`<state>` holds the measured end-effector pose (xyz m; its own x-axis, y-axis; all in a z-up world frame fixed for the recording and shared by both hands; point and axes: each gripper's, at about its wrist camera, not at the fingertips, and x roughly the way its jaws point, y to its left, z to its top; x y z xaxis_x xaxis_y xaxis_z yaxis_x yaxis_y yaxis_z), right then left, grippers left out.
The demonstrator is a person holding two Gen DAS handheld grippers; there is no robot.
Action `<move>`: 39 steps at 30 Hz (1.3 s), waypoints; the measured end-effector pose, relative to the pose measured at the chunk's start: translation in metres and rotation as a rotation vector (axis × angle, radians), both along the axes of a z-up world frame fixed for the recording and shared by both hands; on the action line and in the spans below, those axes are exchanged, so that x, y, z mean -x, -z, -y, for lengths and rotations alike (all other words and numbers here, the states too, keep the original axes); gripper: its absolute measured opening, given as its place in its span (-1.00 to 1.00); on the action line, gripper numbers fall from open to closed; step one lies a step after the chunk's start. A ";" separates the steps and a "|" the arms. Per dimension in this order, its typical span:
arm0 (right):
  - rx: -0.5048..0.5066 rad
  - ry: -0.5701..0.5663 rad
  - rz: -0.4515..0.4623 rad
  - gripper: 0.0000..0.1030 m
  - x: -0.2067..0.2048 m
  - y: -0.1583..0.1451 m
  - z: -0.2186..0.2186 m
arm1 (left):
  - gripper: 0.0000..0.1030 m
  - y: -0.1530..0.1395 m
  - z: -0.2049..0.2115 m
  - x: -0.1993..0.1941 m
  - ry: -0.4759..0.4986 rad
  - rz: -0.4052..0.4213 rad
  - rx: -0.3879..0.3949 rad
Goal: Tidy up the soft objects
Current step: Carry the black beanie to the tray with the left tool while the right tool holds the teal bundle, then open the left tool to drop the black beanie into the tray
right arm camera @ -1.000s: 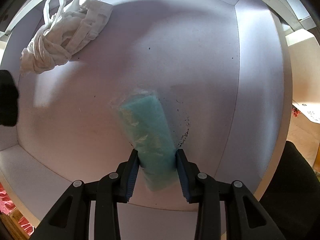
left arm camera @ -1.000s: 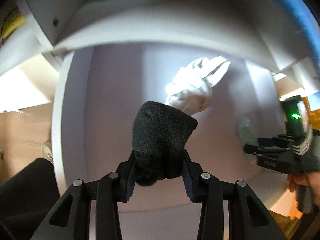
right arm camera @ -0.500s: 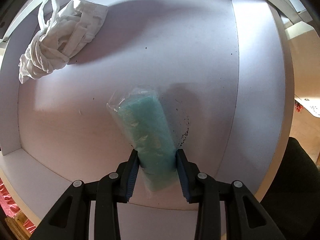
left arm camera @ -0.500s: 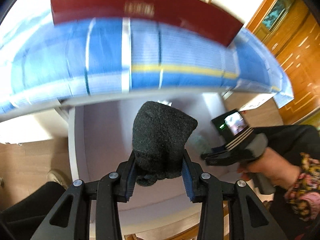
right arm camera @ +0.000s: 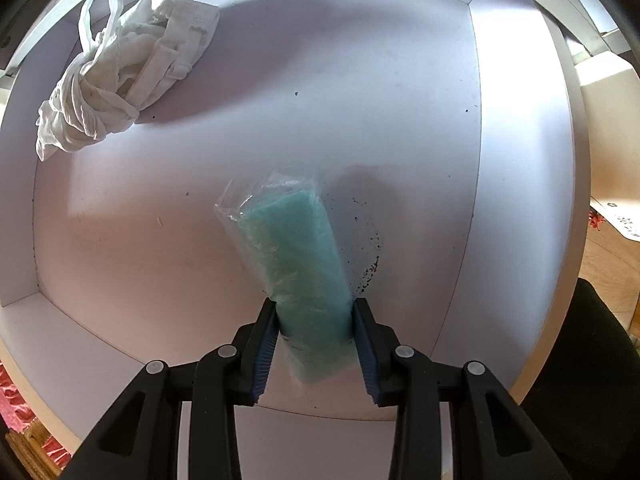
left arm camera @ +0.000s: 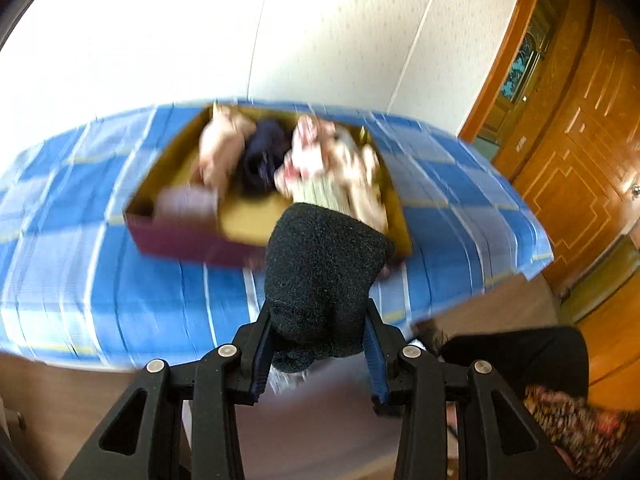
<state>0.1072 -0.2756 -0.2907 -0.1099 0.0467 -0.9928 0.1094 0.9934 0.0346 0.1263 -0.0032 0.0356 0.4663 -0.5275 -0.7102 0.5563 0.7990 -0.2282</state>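
Teal sponge (right arm camera: 298,264), long axis pointing away, pinched in right claw (right arm camera: 314,344); left claw (left arm camera: 318,350) clamps black cloth (left arm camera: 320,276).

No legible txt anywhere.

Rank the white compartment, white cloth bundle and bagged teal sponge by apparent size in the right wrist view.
1. White compartment
2. White cloth bundle and bagged teal sponge: alike; sponge sits nearer the camera, so unranked.
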 end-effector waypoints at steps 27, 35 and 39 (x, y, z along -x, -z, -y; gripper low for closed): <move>-0.032 0.023 -0.018 -0.29 -0.001 0.004 0.004 | -0.20 0.035 0.052 -0.144 -0.111 -0.209 -0.152; -0.041 0.034 -0.022 -0.29 -0.002 0.006 0.006 | -0.19 0.046 0.056 -0.161 -0.141 -0.212 -0.249; -0.044 0.035 -0.023 -0.29 -0.002 0.005 0.005 | -0.11 0.049 0.059 -0.163 -0.143 -0.199 -0.274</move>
